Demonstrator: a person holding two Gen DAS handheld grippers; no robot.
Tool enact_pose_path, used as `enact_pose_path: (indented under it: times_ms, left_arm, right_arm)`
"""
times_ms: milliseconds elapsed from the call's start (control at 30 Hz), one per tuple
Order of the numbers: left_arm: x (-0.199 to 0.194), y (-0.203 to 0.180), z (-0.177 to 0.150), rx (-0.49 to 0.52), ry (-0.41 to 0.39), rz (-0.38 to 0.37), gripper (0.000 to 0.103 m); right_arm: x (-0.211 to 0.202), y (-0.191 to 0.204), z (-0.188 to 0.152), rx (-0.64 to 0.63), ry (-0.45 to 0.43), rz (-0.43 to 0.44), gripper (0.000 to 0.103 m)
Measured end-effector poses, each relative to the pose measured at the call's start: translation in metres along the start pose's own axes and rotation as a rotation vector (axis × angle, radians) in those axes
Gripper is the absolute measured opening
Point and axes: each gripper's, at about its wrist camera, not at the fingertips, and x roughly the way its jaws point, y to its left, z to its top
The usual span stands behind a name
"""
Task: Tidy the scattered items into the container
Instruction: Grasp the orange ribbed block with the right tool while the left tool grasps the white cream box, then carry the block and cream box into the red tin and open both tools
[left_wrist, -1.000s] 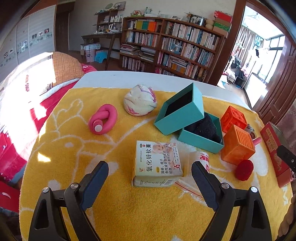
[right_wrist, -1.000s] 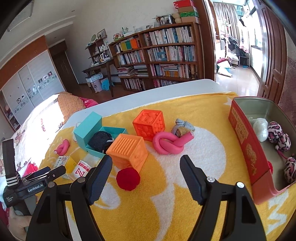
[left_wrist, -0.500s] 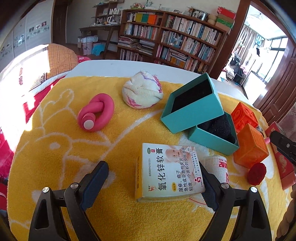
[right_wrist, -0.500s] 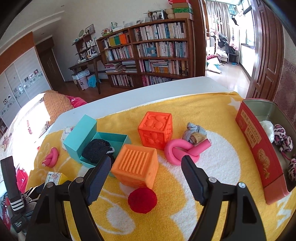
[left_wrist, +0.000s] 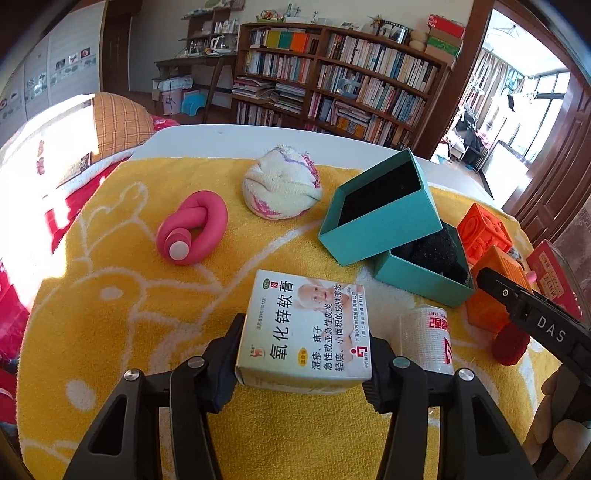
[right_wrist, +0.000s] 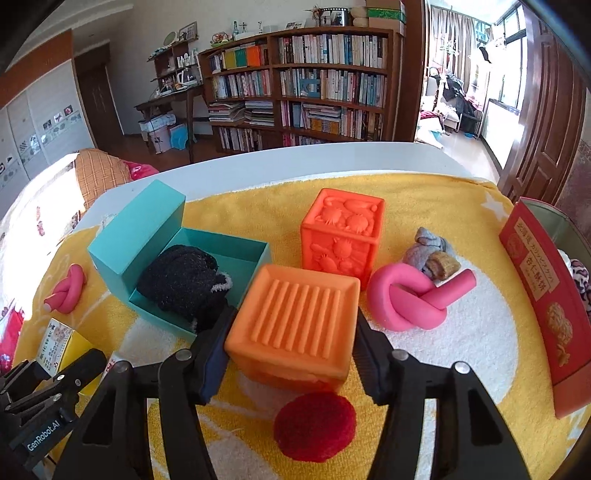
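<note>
On the yellow towel (left_wrist: 122, 295) that covers the table, both grippers have just been closing, each with a thing between its jaws. The left gripper (left_wrist: 303, 360) has its pads against the two short sides of the ointment box (left_wrist: 303, 328); the box lies flat near the towel's near edge, its long axis running across the fingers. The right gripper (right_wrist: 291, 339) brackets the ribbed orange cube (right_wrist: 295, 325), pads touching or all but touching its side faces; whether the grip is firm cannot be told. The red tin (right_wrist: 535, 295), the container, stands at the towel's right edge, on the right hand's side, well apart from the ointment box. The cube therefore has the shorter way to go, probably a lift and a carry rightward over the pink knotted tube (right_wrist: 410, 299); the box must cross the teal gift box (left_wrist: 388, 229) and both cubes.

Legible writing: the ointment box bears large Chinese characters, 氧化锌软膏, with smaller lines beneath. The bandage roll (left_wrist: 428, 339) beside it carries red characters, not readable. The tin's red wall shows gold Chinese lettering, too small to read. "GenRobot.AI" is printed on the left gripper's body in the right wrist view.
</note>
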Motion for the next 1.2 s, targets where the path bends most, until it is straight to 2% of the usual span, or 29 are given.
enact_pose_path:
  times_ms: [100,300,500,633,800,1067,1200]
  left_arm:
    - [-0.008,-0.002,-0.001,0.006,-0.011,0.015,0.055]
    - [-0.031,-0.011,0.002,0.0,-0.046,0.037,0.055]
    - [-0.052,-0.05,0.009,0.018,-0.074,0.022,0.055]
    - [-0.07,-0.098,0.015,0.061,-0.117,-0.02,0.055]
    - [-0.083,-0.173,0.023,0.123,-0.158,-0.115,0.056]
    - [-0.071,-0.316,0.02,0.253,-0.122,-0.286,0.056]
    - [-0.063,-0.378,0.014,0.299,-0.108,-0.355,0.056]
  right_arm:
    - [-0.012,-0.014,0.0,0.028,-0.011,0.031,0.062]
    - [-0.048,-0.039,0.009,0.052,-0.089,0.086,0.062]
    - [-0.074,-0.077,0.013,0.091,-0.13,0.127,0.062]
    - [-0.099,-0.116,0.017,0.129,-0.177,0.145,0.062]
    - [-0.139,-0.18,0.022,0.167,-0.265,0.111,0.062]
    - [-0.166,-0.296,0.014,0.27,-0.302,0.007,0.062]
    - [-0.169,-0.336,0.007,0.312,-0.292,-0.012,0.062]
